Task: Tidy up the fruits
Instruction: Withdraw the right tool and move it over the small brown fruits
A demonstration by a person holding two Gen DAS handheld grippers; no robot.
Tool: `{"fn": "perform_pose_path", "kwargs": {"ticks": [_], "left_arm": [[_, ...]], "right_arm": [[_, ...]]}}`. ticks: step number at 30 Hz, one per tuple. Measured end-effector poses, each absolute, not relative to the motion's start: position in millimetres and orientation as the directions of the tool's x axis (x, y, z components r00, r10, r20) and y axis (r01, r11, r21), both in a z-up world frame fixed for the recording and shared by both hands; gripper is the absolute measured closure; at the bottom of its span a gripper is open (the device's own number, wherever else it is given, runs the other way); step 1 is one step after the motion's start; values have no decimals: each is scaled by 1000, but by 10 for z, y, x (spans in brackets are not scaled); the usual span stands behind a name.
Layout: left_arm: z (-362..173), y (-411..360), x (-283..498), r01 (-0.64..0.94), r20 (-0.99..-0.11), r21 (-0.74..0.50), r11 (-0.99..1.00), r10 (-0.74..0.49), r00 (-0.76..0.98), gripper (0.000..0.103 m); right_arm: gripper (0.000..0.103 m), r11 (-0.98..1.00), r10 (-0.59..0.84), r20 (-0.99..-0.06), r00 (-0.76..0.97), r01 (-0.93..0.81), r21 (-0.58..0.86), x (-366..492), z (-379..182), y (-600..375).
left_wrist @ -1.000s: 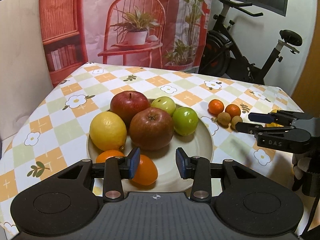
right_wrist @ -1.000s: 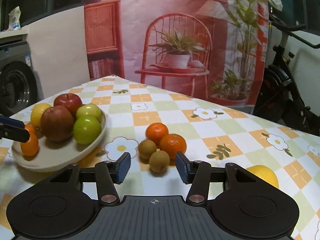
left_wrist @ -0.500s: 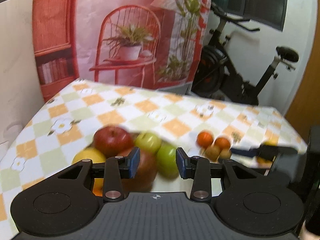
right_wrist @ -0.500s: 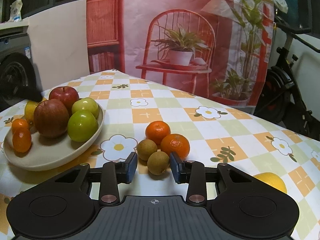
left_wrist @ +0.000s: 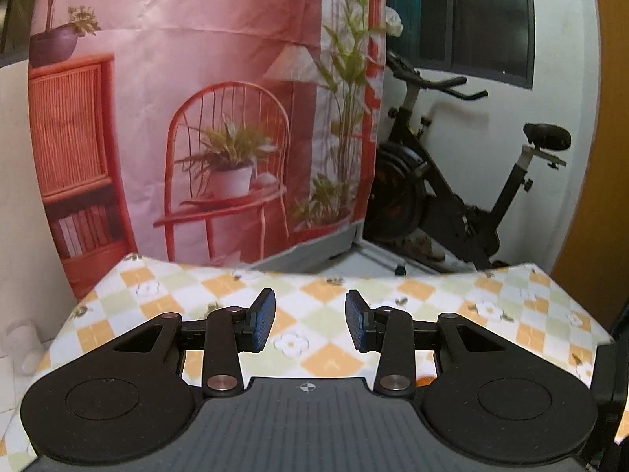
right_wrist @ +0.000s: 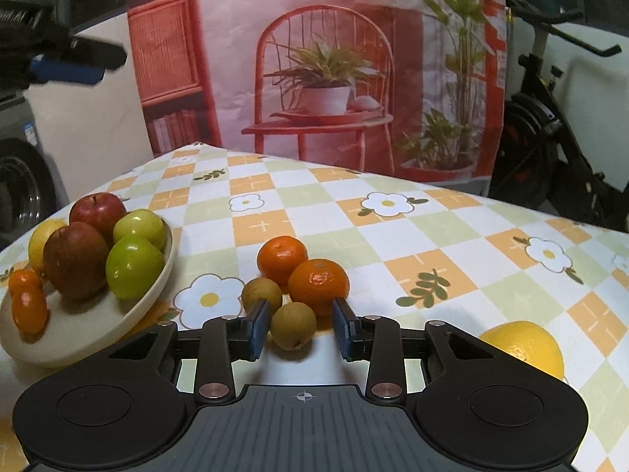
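Observation:
In the right wrist view a cream plate (right_wrist: 157,291) at the left holds two red apples (right_wrist: 74,259), two green fruits (right_wrist: 135,265), a lemon (right_wrist: 41,236) and small oranges (right_wrist: 27,306). Two mandarins (right_wrist: 318,281) and two brown round fruits lie on the cloth. My right gripper (right_wrist: 300,328) is closing around the nearer brown fruit (right_wrist: 293,326). Its left pad is at the fruit and a gap remains at the right pad. My left gripper (left_wrist: 310,324) is open and empty, raised above the table. It also shows blurred at upper left in the right wrist view, left gripper (right_wrist: 67,63).
A large yellow citrus (right_wrist: 526,346) lies on the checked tablecloth (right_wrist: 393,244) to the right of my right gripper. Beyond the table's far edge hang a printed backdrop (left_wrist: 196,118) and stands an exercise bike (left_wrist: 452,196).
My left gripper has risen and tipped upward, so the plate and fruit have dropped out of its view. The right gripper's jaws have narrowed around the nearer brown fruit.

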State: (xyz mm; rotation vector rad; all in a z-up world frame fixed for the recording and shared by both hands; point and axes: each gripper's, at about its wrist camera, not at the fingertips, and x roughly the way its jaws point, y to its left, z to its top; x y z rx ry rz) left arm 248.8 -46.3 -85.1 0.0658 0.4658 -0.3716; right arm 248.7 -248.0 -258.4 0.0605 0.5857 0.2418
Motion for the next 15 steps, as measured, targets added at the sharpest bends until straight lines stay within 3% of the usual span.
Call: {"fn": "perform_pose_path", "kwargs": {"ticks": [7, 15], "left_arm": [[-1131, -633, 2530, 455, -556, -35, 890, -396, 731, 61], [-1485, -802, 2602, 524, -635, -75, 849, -445, 631, 62]], "right_arm": [[81, 964, 265, -554, 789, -217, 153, 2478, -2605, -2502], [81, 963, 269, -526, 807, -206, 176, 2263, -2589, -2520]]}}
